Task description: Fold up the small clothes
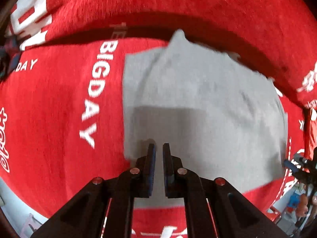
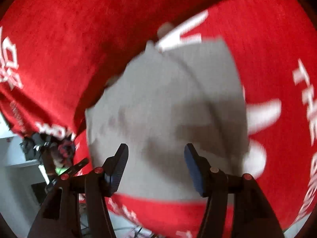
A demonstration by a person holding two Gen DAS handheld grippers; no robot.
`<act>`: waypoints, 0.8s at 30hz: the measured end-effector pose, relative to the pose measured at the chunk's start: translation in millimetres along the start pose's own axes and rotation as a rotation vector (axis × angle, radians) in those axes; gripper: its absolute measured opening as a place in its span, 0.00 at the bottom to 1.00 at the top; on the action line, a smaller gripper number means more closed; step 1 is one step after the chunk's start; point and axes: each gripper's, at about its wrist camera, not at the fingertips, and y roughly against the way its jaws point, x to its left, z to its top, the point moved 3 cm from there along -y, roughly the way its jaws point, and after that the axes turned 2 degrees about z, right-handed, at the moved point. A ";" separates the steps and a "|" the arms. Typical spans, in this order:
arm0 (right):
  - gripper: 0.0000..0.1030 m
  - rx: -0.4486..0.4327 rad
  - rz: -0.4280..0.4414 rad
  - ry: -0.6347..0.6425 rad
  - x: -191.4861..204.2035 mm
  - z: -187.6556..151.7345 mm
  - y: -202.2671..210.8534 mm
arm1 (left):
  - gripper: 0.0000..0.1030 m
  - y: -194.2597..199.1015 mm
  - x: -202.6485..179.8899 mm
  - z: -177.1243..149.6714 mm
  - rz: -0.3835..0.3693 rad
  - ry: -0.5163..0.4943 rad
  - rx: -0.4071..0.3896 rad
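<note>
Currently the grey cloth (image 1: 198, 103) lies folded into a rough rectangle on the red cover (image 1: 59, 103) that drapes the bench; in the right wrist view the same grey cloth (image 2: 168, 109) fills the middle of the frame, with a small corner poking up at its far edge. White lettering on the cover runs alongside the cloth's left edge in the left wrist view. Left claw (image 1: 158, 146) hangs above the near part of the cloth, pointing straight down, jaws drawn together with only a thin gap and nothing between them. Right claw (image 2: 156, 148) is over the near edge of the cloth, jaws spread apart and empty, cloth visible beneath the gap; contact between pads and cloth cannot be told through the blur. Both views are motion-smeared. Room clutter shows past the bench edge, too blurred to identify.
</note>
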 end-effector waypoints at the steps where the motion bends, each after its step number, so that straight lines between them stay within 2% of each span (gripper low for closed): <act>1: 0.62 0.009 0.002 -0.015 -3.0 -8.1 -2.1 | 0.12 -2.7 -14.2 -4.0 -0.003 -0.003 0.003; 2: 0.62 0.025 0.009 -0.042 -7.9 -20.0 -6.4 | 0.45 -3.3 -17.7 -12.5 -0.006 -0.009 0.012; 3: 0.62 0.039 0.014 -0.062 -12.9 -30.3 -11.3 | 0.89 -3.0 -20.9 -17.7 0.004 -0.006 0.011; 4: 0.62 0.045 0.008 -0.076 -17.7 -37.5 -14.8 | 0.97 0.4 -20.0 -18.6 0.011 -0.003 -0.003; 5: 0.62 0.049 -0.001 -0.087 -21.1 -42.5 -17.4 | 0.97 0.5 -21.9 -19.0 0.016 -0.007 -0.025; 7: 0.62 0.057 -0.009 -0.116 -28.1 -50.8 -22.0 | 0.97 1.5 -26.2 -20.1 0.013 -0.015 -0.020; 10: 0.62 0.033 -0.023 -0.162 -39.5 -57.4 -20.9 | 0.97 -0.7 -17.0 -19.8 0.038 0.030 -0.007; 15: 0.62 -0.087 -0.004 -0.281 -59.5 -56.6 -7.3 | 0.97 -15.4 25.4 -29.3 -0.026 0.260 0.072; 18: 0.61 -0.139 0.034 -0.370 -73.5 -51.9 -5.0 | 0.97 -23.5 36.3 -38.5 -0.013 0.305 0.105; 20: 0.55 -0.136 0.066 -0.426 -81.5 -50.0 -8.6 | 0.97 -25.9 38.5 -42.3 -0.003 0.317 0.109; 22: 0.30 -0.127 0.075 -0.437 -82.6 -48.5 -11.2 | 0.94 -24.8 40.7 -44.0 -0.005 0.336 0.093; 23: 0.23 -0.128 0.075 -0.427 -81.8 -46.9 -10.3 | 0.82 -23.3 41.0 -43.6 -0.011 0.344 0.080; 24: 0.12 -0.130 0.074 -0.417 -81.6 -45.6 -8.2 | 0.68 -22.3 40.8 -42.3 -0.011 0.344 0.072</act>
